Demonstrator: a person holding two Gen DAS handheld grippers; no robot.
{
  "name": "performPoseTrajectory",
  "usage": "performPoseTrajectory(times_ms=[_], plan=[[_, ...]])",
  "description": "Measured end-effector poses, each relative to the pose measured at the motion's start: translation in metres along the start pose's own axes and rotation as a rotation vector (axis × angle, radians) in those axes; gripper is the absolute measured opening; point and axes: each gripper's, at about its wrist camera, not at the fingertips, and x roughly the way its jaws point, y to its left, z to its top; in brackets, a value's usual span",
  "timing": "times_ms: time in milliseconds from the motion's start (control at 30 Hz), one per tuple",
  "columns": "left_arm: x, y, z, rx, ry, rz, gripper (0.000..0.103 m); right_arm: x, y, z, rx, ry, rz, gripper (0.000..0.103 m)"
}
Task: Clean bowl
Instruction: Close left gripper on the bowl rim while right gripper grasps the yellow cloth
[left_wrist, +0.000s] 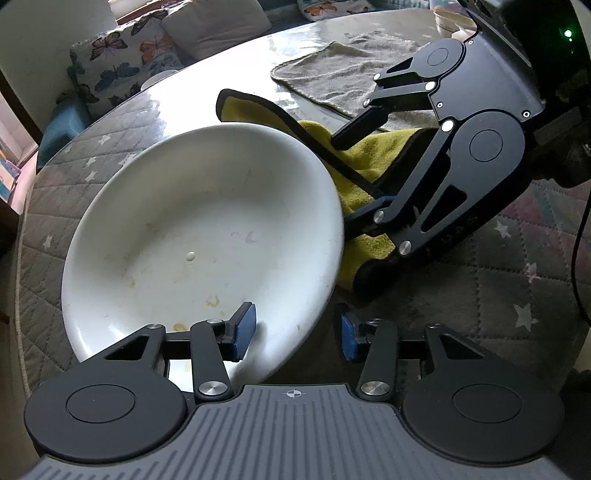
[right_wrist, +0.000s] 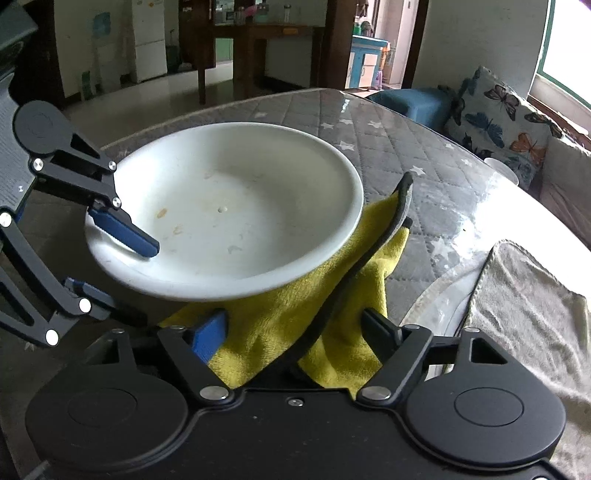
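Left wrist view gives me the wide, shallow white ceramic bowl (left_wrist: 207, 243) tilted up off the quilted grey table (left_wrist: 122, 125), its glossy inside marked with faint orange-brown smears and one small pale speck near the middle. My left tool (left_wrist: 293, 334) straddles the bowl's near rim, one blue pad (left_wrist: 244, 330) inside and the other outside; whether the pads press the rim I cannot tell. Just right of the bowl lies the yellow microfibre cloth with dark trim (left_wrist: 354, 162), and my right tool (left_wrist: 351, 177) is clamped on it, beside the bowl's right rim. A grey towel (left_wrist: 347, 74) lies farther back. From the right wrist, the cloth (right_wrist: 295, 325) bunches between the pads and runs beneath the raised bowl (right_wrist: 229, 210).
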Motion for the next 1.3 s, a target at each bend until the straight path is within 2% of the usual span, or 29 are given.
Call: performPoseTrajectory(times_ms=[233, 333, 433, 633, 733, 967, 1133, 1300], plan=[[0.017, 0.012, 0.005, 0.007, 0.006, -0.002, 0.048, 0.009, -0.013, 0.002, 0.034, -0.001, 0.013, 0.094], [0.022, 0.016, 0.008, 0.014, 0.005, 0.007, 0.048, 0.013, -0.018, 0.003, 0.049, -0.001, 0.018, 0.094], [0.026, 0.019, 0.011, 0.015, 0.002, 0.003, 0.048, 0.016, -0.023, 0.004, 0.063, -0.001, 0.023, 0.087], [0.037, 0.024, 0.015, 0.027, 0.006, 0.002, 0.048, 0.010, -0.019, 0.005, 0.028, -0.007, 0.059, 0.062], [0.039, 0.026, 0.019, 0.028, 0.006, 0.003, 0.046, 0.009, -0.020, 0.004, 0.027, -0.011, 0.062, 0.055], [0.042, 0.029, 0.024, 0.032, 0.010, 0.004, 0.044, 0.005, -0.016, 0.002, 0.018, -0.019, 0.067, 0.053], [0.042, 0.028, 0.028, 0.034, 0.001, 0.004, 0.044, 0.001, -0.010, -0.001, 0.006, -0.022, 0.069, 0.035], [0.042, 0.026, 0.028, 0.041, 0.003, 0.002, 0.039, -0.003, -0.004, -0.004, -0.005, -0.026, 0.070, 0.028]])
